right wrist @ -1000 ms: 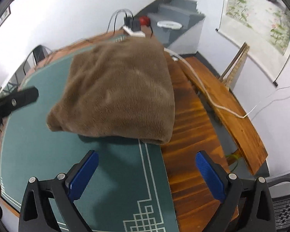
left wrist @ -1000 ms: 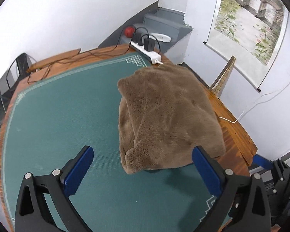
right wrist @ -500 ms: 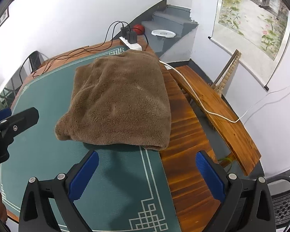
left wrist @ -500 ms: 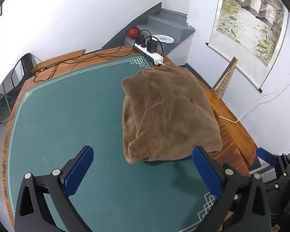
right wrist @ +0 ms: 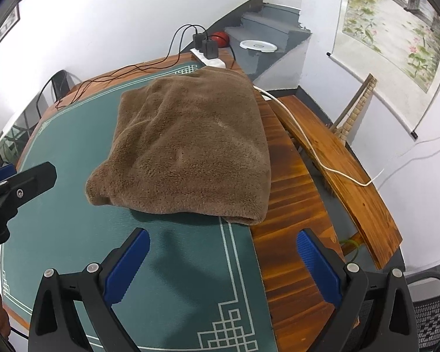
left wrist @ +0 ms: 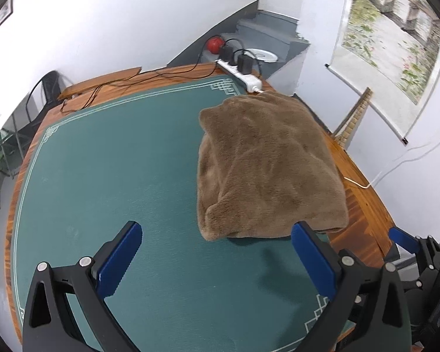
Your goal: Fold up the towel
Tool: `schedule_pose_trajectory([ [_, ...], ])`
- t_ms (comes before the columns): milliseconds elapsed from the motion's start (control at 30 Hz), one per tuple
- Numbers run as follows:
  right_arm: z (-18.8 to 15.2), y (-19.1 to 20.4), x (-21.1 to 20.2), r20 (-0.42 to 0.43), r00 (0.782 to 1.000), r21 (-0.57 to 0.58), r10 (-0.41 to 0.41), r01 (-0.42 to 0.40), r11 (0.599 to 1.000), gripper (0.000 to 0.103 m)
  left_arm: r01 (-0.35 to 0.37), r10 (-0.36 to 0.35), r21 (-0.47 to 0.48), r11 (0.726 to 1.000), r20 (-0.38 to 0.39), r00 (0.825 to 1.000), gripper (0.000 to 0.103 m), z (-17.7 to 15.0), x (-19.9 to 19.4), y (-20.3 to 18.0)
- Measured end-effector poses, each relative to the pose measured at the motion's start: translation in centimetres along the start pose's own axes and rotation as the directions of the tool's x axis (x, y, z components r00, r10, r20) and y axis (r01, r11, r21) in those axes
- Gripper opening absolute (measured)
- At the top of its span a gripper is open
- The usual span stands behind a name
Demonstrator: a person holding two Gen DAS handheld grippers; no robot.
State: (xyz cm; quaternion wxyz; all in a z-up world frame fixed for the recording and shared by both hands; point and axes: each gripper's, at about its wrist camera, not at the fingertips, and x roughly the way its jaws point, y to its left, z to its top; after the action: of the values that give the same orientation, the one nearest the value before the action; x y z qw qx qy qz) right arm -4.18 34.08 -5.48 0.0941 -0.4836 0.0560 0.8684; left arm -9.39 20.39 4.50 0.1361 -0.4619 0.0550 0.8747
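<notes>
A brown plush towel lies folded in a thick rectangle on the right part of the green table mat, its right edge over the wooden rim. In the right wrist view the same towel lies ahead, on the mat. My left gripper hangs open above the mat, short of the towel's near edge, nothing between its blue pads. My right gripper is open too, near the towel's near right corner, holding nothing. The left gripper's finger shows at the left edge of the right wrist view.
A white power strip with black plugs and cables sits at the table's far edge, just behind the towel. A wooden bench with a white cable runs beside the table on the right. A mesh chair stands at the near right.
Both grippers have pulled back and risen away from the towel, which now looks smaller and farther. The towel itself lies unmoved in its folded shape.
</notes>
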Motion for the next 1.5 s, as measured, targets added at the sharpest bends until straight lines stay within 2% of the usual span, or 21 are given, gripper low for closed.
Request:
schedule_pose_trajectory([
  [133, -0.5, 0.4, 1.5, -0.021, 1.0, -0.016, -0.008, 0.008, 1.0, 0.102, -0.062, 0.061, -0.035, 0.997, -0.026, 0.998, 0.102, -0.8, 2.0, 1.4],
  [267, -1.3, 0.9, 3.2, -0.045, 0.999, -0.026, -0.027, 0.026, 0.999, 0.102, -0.083, 0.078, -0.055, 0.995, -0.088, 0.993, 0.102, -2.2, 4.5, 2.4],
  [400, -2.1, 1.4, 4.9, -0.065, 0.997, -0.039, -0.043, 0.041, 0.998, 0.102, -0.065, 0.057, -0.059, 0.996, -0.129, 0.99, 0.102, -3.5, 6.0, 2.5],
  [567, -3.1, 1.9, 7.8, -0.108, 0.993, -0.027, -0.054, 0.051, 0.998, 0.102, -0.067, 0.057, -0.073, 0.995, -0.131, 0.99, 0.102, -3.9, 6.3, 3.3],
  [767, -2.2, 1.8, 11.6, -0.127, 0.99, 0.036, -0.064, 0.069, 0.997, 0.102, -0.065, 0.052, -0.097, 0.993, -0.13, 0.99, 0.102, -4.2, 7.1, 4.9],
  [967, -1.7, 1.6, 14.0, -0.077, 0.994, 0.099, -0.077, 0.085, 0.992, 0.102, -0.04, 0.034, -0.083, 0.996, -0.076, 0.997, 0.102, -4.3, 10.3, 6.1],
  [1100, -2.0, 2.0, 13.6, -0.028, 0.996, 0.114, -0.088, 0.09, 0.989, 0.102, 0.016, -0.02, -0.071, 0.997, -0.047, 0.999, 0.102, -5.1, 13.0, 6.9],
  [1200, -2.2, 2.3, 13.3, 0.009, 0.995, 0.126, -0.096, 0.094, 0.988, 0.102, 0.047, -0.053, -0.112, 0.993, -0.053, 0.997, 0.102, -5.7, 14.6, 8.7],
  [1333, -2.5, 2.8, 12.8, 0.058, 0.993, 0.143, -0.107, 0.098, 0.985, 0.102, 0.03, -0.04, -0.168, 0.985, -0.059, 0.997, 0.102, -6.6, 15.1, 10.8],
  [1400, -2.6, 2.5, 12.8, 0.062, 0.993, 0.145, -0.105, 0.095, 0.985, 0.102, 0.033, -0.038, -0.177, 0.984, -0.027, 0.999, 0.102, -7.3, 14.2, 11.5],
  [1500, -2.7, 2.5, 11.8, 0.077, 0.994, 0.148, -0.072, 0.06, 0.987, 0.102, 0.0, 0.0, -0.197, 0.98, 0.003, 1.0, 0.102, -8.5, 13.0, 12.2],
])
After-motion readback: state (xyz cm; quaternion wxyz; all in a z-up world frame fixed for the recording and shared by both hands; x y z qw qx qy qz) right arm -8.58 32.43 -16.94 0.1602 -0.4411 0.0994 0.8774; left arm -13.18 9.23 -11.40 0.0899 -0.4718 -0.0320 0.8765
